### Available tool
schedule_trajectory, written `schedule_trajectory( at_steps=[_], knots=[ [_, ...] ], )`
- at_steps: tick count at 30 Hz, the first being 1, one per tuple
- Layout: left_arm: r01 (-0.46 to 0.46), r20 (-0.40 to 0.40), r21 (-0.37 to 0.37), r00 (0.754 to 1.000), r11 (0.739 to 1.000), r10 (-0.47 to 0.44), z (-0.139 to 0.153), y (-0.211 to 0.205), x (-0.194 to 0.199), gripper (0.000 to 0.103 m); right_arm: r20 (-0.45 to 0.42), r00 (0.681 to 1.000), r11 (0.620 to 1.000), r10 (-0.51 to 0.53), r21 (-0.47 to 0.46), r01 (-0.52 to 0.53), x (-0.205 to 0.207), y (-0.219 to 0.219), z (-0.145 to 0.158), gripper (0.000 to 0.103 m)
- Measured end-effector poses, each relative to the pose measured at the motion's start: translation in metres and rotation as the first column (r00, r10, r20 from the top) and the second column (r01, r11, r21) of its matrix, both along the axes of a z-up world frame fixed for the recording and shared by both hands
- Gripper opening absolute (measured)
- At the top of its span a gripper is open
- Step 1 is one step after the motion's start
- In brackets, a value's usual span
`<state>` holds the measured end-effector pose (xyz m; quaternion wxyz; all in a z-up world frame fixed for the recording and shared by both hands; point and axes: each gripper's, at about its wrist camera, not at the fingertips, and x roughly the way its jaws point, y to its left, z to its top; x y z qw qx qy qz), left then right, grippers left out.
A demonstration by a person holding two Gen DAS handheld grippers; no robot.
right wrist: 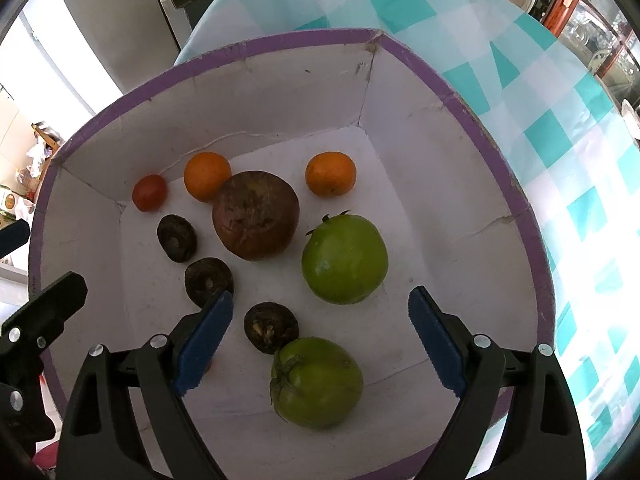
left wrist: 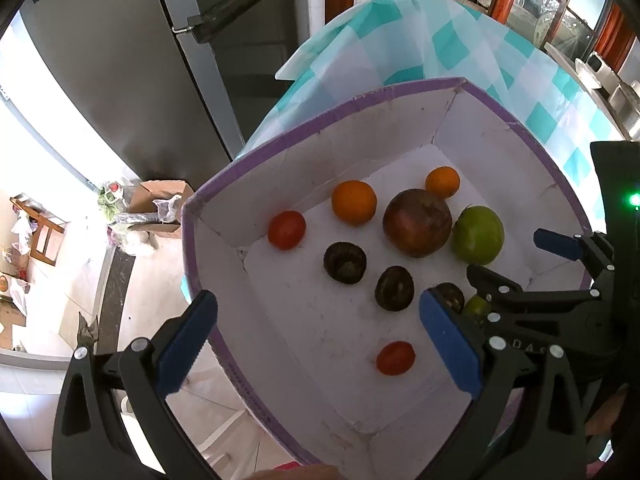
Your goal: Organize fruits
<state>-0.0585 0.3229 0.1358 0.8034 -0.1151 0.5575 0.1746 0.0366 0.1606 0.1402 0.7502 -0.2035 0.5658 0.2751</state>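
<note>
A white box with a purple rim [right wrist: 256, 46] [left wrist: 280, 140] holds the fruit. Inside lie two oranges [right wrist: 207, 176] [right wrist: 330, 173], a big dark reddish fruit [right wrist: 256, 215], two green fruits [right wrist: 345, 259] [right wrist: 318, 383], three small dark brown fruits [right wrist: 177, 237] [right wrist: 209, 280] [right wrist: 271, 326] and red tomatoes [right wrist: 149, 193] [left wrist: 395, 358]. My right gripper [right wrist: 320, 344] is open and empty, over the near green fruit. My left gripper [left wrist: 318, 346] is open and empty, astride the box's near left wall.
The box stands on a table with a teal and white checked cloth [right wrist: 560, 128]. A grey fridge [left wrist: 132, 80] stands behind at the left. Cardboard boxes [left wrist: 160, 204] and clutter lie on the tiled floor at the left. A glass cabinet [left wrist: 560, 8] is at the far right.
</note>
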Motion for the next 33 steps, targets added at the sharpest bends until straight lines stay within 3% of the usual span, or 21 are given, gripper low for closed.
schedule_trajectory(
  at_steps=[21, 30, 33],
  knots=[
    [0.019, -0.027, -0.014, 0.999, 1.0, -0.019, -0.011, -0.004, 0.002, 0.101, -0.016, 1.0, 1.0, -0.023, -0.003, 0.023, -0.001, -0.007, -0.006, 0.087],
    [-0.011, -0.024, -0.004, 1.0, 1.0, 0.011, -0.006, -0.013, -0.013, 0.101, 0.021, 1.0, 0.999, -0.019, 0.037, 0.018, -0.016, -0.021, 0.011, 0.087],
    [-0.023, -0.004, 0.019, 1.0, 1.0, 0.024, 0.004, -0.022, -0.023, 0.101, 0.063, 0.998, 0.996, -0.015, 0.092, 0.009, -0.026, -0.034, 0.03, 0.087]
  ],
)
